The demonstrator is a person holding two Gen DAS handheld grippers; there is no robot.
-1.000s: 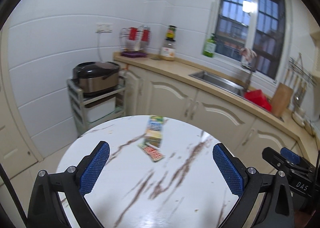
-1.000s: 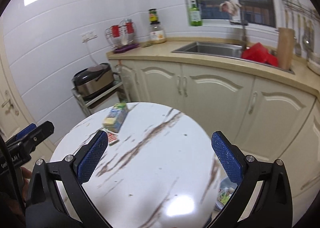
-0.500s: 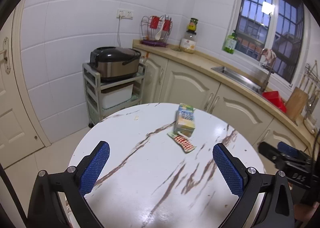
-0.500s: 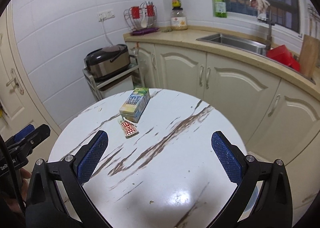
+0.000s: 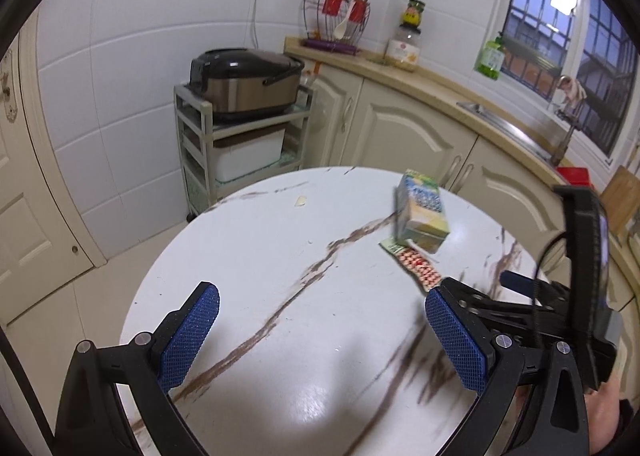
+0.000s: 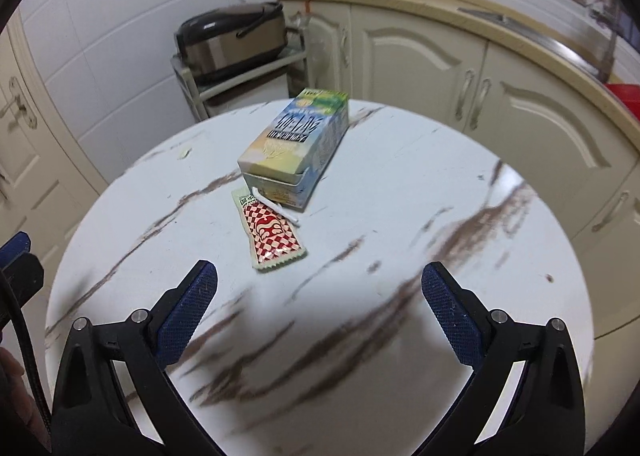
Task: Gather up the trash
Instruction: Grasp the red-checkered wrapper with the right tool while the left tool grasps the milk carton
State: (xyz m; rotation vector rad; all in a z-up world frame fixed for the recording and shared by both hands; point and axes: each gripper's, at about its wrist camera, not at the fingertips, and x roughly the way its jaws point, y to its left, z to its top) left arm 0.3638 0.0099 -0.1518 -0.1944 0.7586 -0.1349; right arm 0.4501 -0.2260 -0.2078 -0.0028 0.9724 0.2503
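Marble-veined round table lies under both tongs, the left gripper and right gripper each spread wide with textured blue pads holding nothing. Ahead of the right gripper's left finger lies a flat red-and-white checkered wrapper, a thin white straw across its far end, touching a rectangular drink carton lying on its side beyond. Carton print is blurred; a rice cooker sits on a cart beyond the table.

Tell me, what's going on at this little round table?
A person holds a two-finger gripper in each hand, out to collect trash. Both the left gripper and the right gripper are open and empty, above the marble-patterned table. Nothing has been picked up yet. A drink carton lies on its side, with a red-and-white checked wrapper and a white straw just in front of it.
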